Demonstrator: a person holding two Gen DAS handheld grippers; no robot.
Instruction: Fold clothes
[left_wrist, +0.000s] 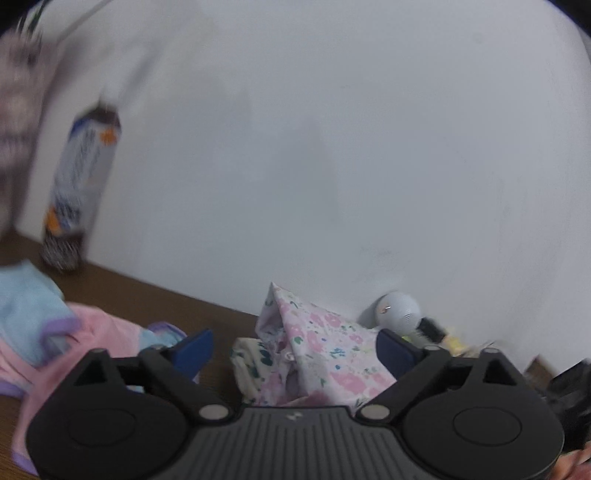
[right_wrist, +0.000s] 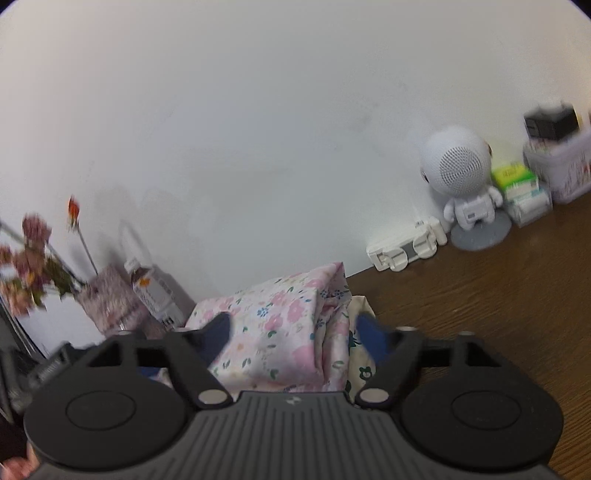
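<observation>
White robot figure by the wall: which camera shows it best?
The right wrist view: the white robot figure stands whole and sharp on its grey base. The left wrist view shows only its blurred head behind the floral cloth.

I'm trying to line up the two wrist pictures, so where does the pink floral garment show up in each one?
Left wrist view: the pink floral garment stands bunched at lower centre, between the open blue fingers.
Right wrist view: the same garment lies folded at lower centre, against the wall.
Shared landmark: the white round-headed robot figure, just right of the garment in the left wrist view, far right in the right wrist view.
</observation>
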